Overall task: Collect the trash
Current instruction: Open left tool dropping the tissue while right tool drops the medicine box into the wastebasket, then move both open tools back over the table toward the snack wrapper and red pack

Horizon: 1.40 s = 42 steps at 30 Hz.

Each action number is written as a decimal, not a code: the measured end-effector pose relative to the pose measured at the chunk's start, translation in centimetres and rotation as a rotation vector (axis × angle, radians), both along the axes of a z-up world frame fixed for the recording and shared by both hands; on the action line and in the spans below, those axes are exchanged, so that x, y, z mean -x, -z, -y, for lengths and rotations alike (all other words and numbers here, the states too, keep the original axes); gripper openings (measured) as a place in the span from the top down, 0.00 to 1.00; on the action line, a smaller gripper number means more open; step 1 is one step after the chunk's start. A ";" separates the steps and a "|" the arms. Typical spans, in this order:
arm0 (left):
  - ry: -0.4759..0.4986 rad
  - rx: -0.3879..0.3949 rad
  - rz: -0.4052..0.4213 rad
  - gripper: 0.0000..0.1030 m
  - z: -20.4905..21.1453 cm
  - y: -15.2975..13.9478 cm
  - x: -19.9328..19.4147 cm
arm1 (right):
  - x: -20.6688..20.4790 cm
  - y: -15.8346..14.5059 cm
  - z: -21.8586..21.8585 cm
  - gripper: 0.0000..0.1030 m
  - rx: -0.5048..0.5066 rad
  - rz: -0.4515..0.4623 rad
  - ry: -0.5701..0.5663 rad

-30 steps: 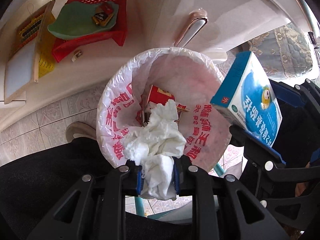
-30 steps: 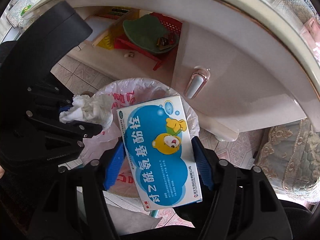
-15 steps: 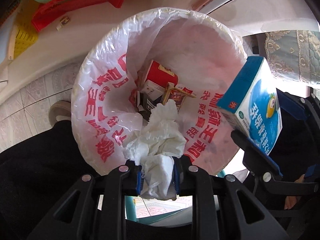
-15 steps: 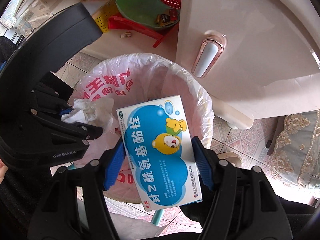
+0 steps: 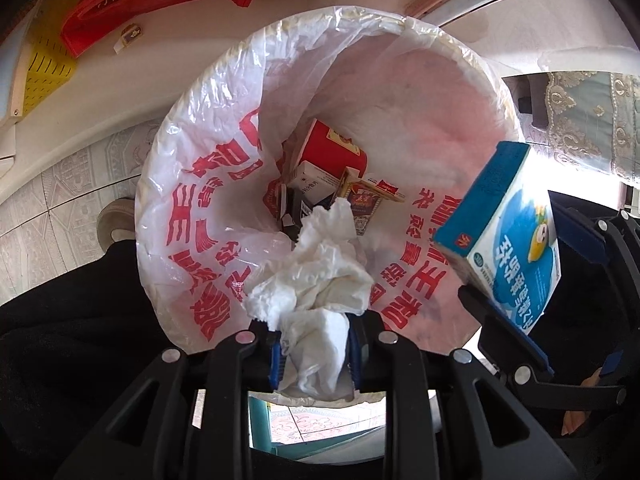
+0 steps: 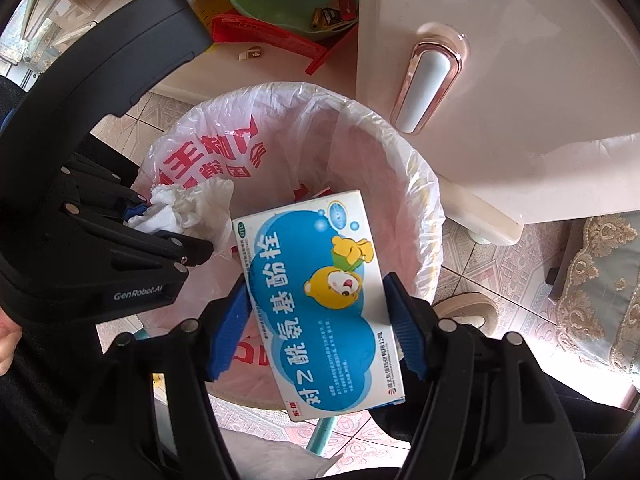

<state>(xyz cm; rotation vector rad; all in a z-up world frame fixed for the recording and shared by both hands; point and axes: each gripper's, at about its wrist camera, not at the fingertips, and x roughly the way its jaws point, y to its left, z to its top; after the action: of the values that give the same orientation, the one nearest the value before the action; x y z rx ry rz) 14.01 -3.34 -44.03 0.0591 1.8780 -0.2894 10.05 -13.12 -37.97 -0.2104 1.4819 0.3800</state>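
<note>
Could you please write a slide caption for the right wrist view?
Right hand-held gripper holds a blue box over the lined bin.

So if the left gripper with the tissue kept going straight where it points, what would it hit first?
Probably the red and white boxes lying in the lined bin; nothing else seems to lie ahead of the tissue, though depth is unclear.

Tiled floor carries the lined bin (bag-rimmed); cabinet beside.
</note>
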 end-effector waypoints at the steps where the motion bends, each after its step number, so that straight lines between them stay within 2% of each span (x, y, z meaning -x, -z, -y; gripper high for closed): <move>1: 0.003 -0.002 -0.002 0.77 0.0 0.0 0.1 | 0.0 0.1 0.0 0.37 0.001 0.001 0.000; 3: 0.004 -0.007 -0.003 0.75 0.1 0.0 0.2 | -0.1 0.1 0.0 0.37 0.004 0.005 0.001; 5: 0.007 -0.017 0.000 0.68 0.0 -0.1 0.1 | -0.2 0.2 0.1 0.37 0.002 0.002 0.006; 6: 0.009 -0.018 0.000 0.59 0.0 -0.1 0.1 | -0.2 0.2 0.1 0.37 -0.002 0.000 0.009; 7: 0.010 -0.022 0.000 0.45 0.1 0.0 0.1 | -0.2 0.2 0.1 0.36 -0.003 -0.001 0.009; 9: 0.015 -0.045 0.027 0.37 0.1 -0.3 -0.1 | -0.1 0.1 0.2 0.36 0.001 0.002 0.009; 22: 0.023 -0.070 0.049 0.33 -0.2 -0.9 -0.2 | 0.1 -0.1 0.2 0.36 0.005 0.002 0.016; 27: 0.025 -0.076 0.067 0.32 -0.5 -2.1 0.1 | 0.5 -1.7 0.4 0.35 -0.018 0.010 0.019; 30: -0.009 -0.054 0.104 0.32 -1.7 -4.8 0.5 | 1.4 -4.6 1.0 0.30 -0.069 0.024 0.021; 32: -0.037 -0.013 0.126 0.32 -2.7 -7.5 0.9 | 2.1 -7.4 1.4 0.30 -0.105 0.054 0.008; 34: -0.049 0.014 0.148 0.30 -3.7 -10.5 1.2 | 2.5 -10.8 2.0 0.26 -0.149 0.087 -0.010; 36: -0.059 0.026 0.175 0.29 -4.7 -14.2 1.0 | 2.5 -14.4 2.6 0.17 -0.180 0.135 -0.027; 39: -0.090 0.045 0.227 0.26 -6.1 -20.2 -0.7 | 1.2 -19.6 3.5 0.14 -0.173 0.208 -0.057; 42: -0.120 0.031 0.316 0.21 -7.0 -26.9 -3.3 | -1.0 -24.7 4.4 0.13 -0.171 0.283 -0.062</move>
<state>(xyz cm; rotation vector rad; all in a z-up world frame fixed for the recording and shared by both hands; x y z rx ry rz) 17.34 3.68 -17.13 -0.0286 1.5565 -0.2130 11.08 -17.57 -13.28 -0.1666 1.1603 0.5031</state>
